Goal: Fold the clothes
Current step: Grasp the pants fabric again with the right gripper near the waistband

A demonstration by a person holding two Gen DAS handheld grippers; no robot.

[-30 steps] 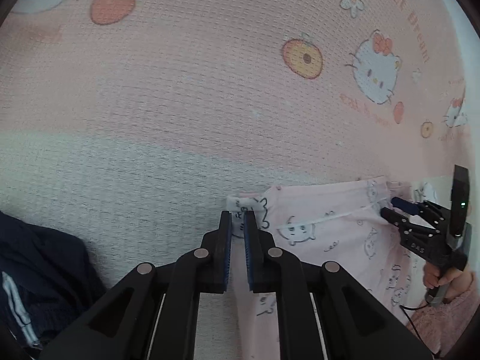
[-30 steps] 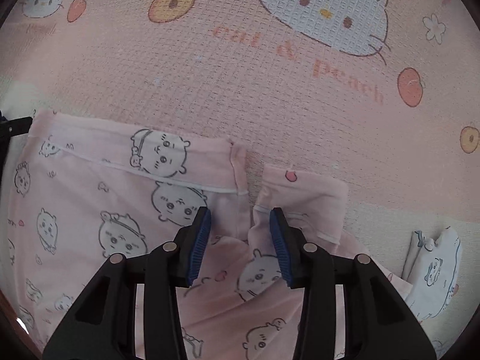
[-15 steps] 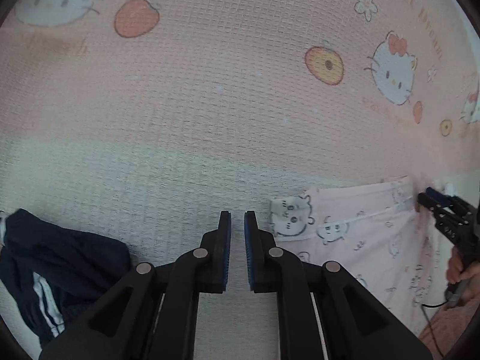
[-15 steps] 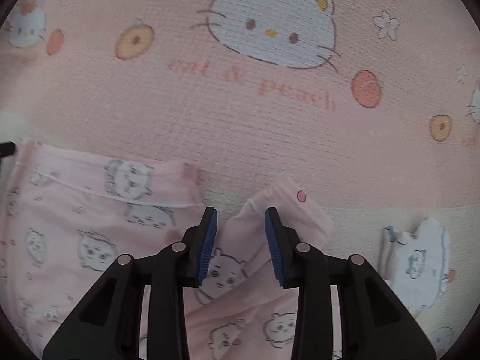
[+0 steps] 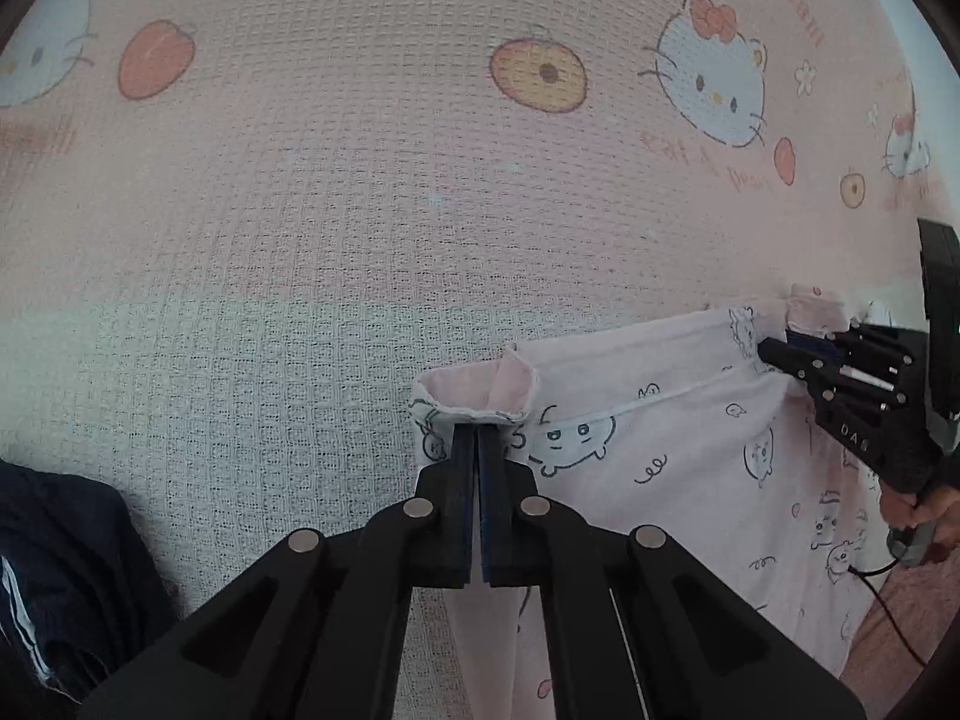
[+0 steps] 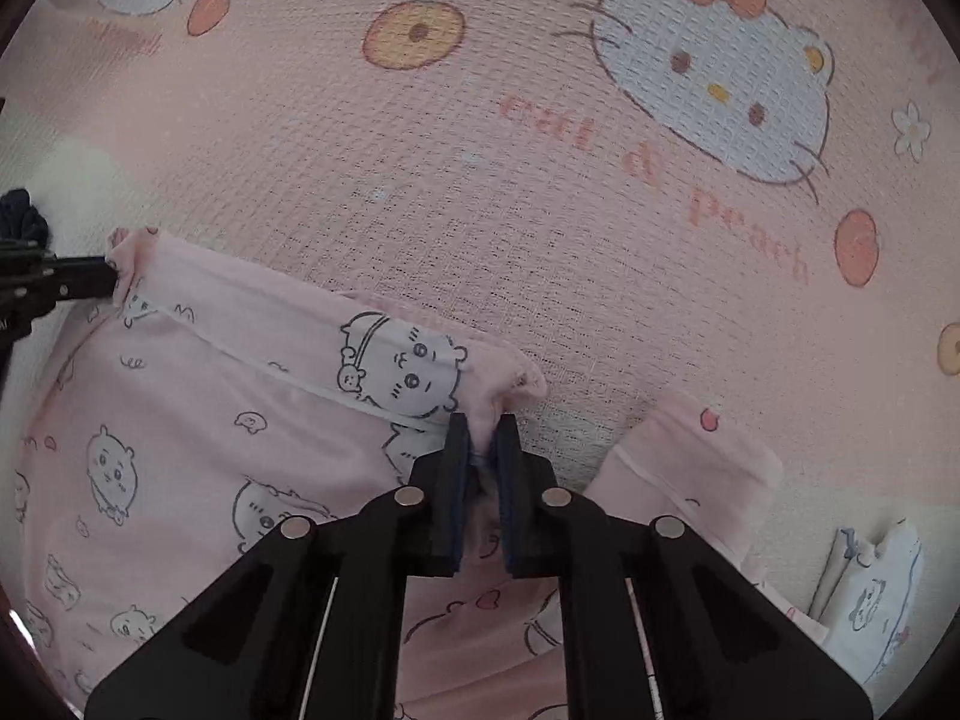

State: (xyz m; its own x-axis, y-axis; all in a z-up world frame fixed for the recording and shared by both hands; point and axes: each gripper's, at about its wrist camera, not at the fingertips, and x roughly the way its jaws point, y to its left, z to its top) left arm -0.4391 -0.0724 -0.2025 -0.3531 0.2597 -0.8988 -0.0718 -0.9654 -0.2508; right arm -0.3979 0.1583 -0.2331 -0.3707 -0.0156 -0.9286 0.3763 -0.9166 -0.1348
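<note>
We read "cat & peach" on the blanket [image 6: 600, 228]. Left gripper [image 5: 478, 438] and right gripper [image 6: 483, 429] each clench the pink garment [image 6: 210, 420]. Only our left view shows a dark garment [image 5: 66, 570].

Soft cloth against matt black plastic

I see thin, smooth pink pyjamas [image 5: 660, 468] on a rough waffle-weave blanket [image 5: 360, 210]; my left gripper [image 5: 478, 438] looks matt plastic.
</note>
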